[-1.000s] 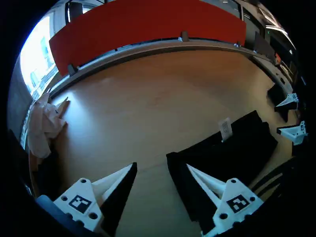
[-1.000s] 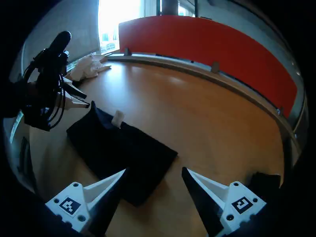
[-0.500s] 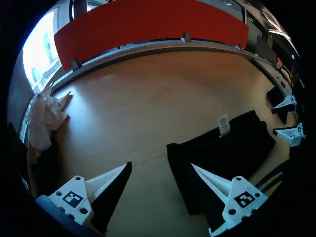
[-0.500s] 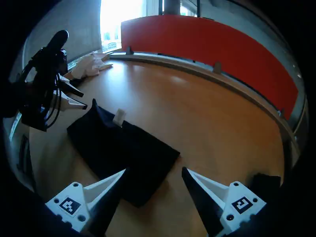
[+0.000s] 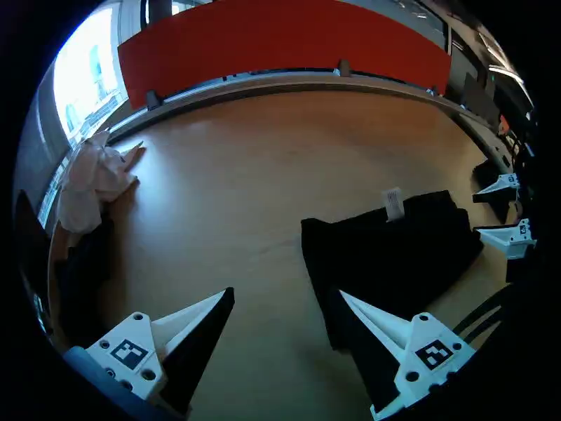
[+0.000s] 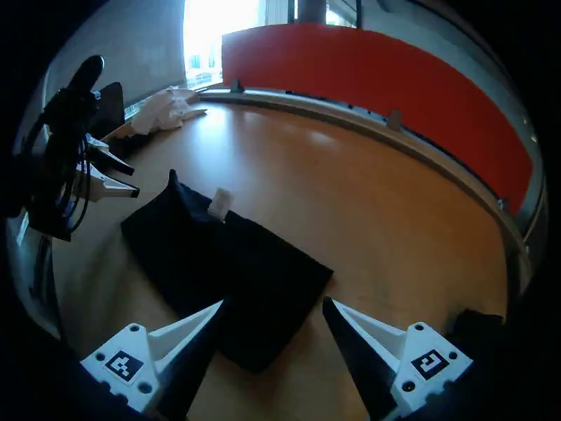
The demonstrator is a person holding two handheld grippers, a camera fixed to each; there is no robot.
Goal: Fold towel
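Wooden table (image 5: pixel 245 175), one black towel (image 5: pixel 393 252), two tongs (image 5: pixel 280 316) (image 6: pixel 273 323) spread

Open tabletop (image 5: pixel 231 182) btwn towel (image 5: pixel 393 245) & pale cloth heap (image 5: pixel 91 179); red divider (image 5: pixel 280 35) blocks rear.

Left tool (image 5: pixel 280 293), right tool (image 6: pixel 273 302) — jaws spread, empty.

A crumpled pale cloth (image 5: pixel 91 182) lies on the wooden table (image 5: pixel 266 161) near the red partition (image 5: pixel 280 38) at its edge.
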